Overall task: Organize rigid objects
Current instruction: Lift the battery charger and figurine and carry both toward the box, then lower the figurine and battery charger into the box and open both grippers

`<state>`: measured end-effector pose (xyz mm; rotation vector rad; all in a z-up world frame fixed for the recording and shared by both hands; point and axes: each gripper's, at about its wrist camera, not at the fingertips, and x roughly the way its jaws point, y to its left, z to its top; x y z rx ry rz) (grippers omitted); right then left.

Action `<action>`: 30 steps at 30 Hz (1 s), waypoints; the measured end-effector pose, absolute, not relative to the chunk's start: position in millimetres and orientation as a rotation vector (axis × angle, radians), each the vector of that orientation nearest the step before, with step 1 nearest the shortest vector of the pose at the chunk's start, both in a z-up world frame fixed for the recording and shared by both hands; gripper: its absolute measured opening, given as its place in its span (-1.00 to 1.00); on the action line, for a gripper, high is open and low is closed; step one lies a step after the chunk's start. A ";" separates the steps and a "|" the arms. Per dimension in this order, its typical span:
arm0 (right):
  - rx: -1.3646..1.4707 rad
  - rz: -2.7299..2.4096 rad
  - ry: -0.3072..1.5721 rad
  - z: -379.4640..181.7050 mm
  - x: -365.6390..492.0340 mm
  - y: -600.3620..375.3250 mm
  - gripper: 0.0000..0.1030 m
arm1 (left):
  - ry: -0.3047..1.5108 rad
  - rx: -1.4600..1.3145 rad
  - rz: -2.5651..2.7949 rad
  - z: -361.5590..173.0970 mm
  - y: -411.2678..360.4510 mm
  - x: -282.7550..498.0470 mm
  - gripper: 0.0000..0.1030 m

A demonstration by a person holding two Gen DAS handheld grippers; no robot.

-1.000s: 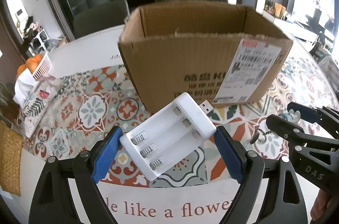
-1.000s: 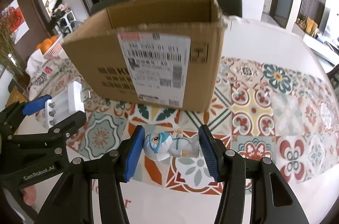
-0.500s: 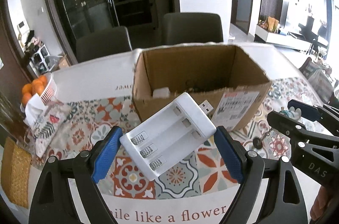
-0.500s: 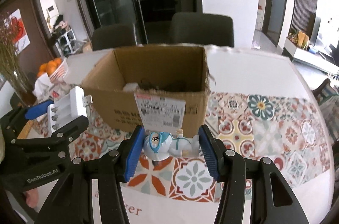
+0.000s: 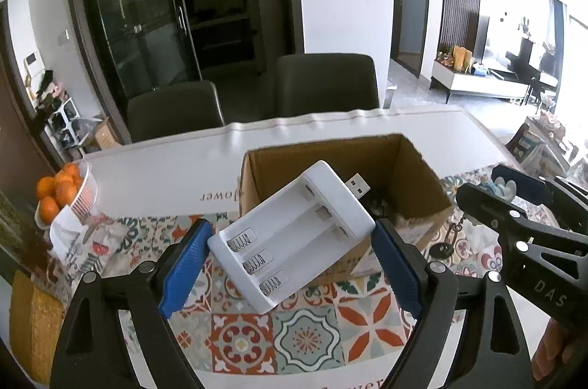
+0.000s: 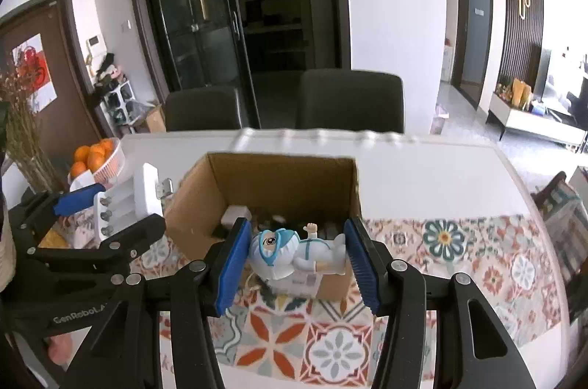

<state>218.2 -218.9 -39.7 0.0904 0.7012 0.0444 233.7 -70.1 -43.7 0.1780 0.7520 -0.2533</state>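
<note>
My left gripper point(image 5: 290, 264) is shut on a white USB battery charger point(image 5: 290, 238), held slantwise above the table in front of an open cardboard box point(image 5: 415, 168). My right gripper point(image 6: 297, 264) is shut on a small white and blue figurine point(image 6: 294, 253), lying sideways between the blue pads. That same box point(image 6: 294, 183) lies just beyond the figurine and holds several small items. The left gripper point(image 6: 92, 209) with the charger point(image 6: 147, 190) shows at the left of the right wrist view. The right gripper point(image 5: 522, 190) shows at the right edge of the left wrist view.
A patterned tile cloth point(image 6: 459, 253) covers the near part of the white table point(image 6: 422, 168). A basket of oranges point(image 5: 66, 190) stands at the left edge, with dried stems point(image 6: 22, 139) nearby. Two dark chairs point(image 6: 349, 102) stand behind the table. A small dark item point(image 5: 443, 247) lies beside the box.
Both grippers have risen with their loads. The box, seen side-on a second ago, now sits lower in both views with its inside showing.
</note>
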 end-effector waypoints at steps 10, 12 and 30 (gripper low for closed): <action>0.073 0.054 0.663 -13.7 250.1 -219.1 0.03 | 0.759 0.185 -0.277 -24.7 -75.1 266.2 0.72; 0.073 0.058 0.663 -10.9 258.1 -219.2 0.03 | 0.771 0.184 -0.284 -23.1 -76.6 274.8 0.72; 0.067 0.042 0.766 -22.4 322.0 -230.3 0.03 | 0.887 0.244 -0.290 -38.3 -95.7 337.3 0.72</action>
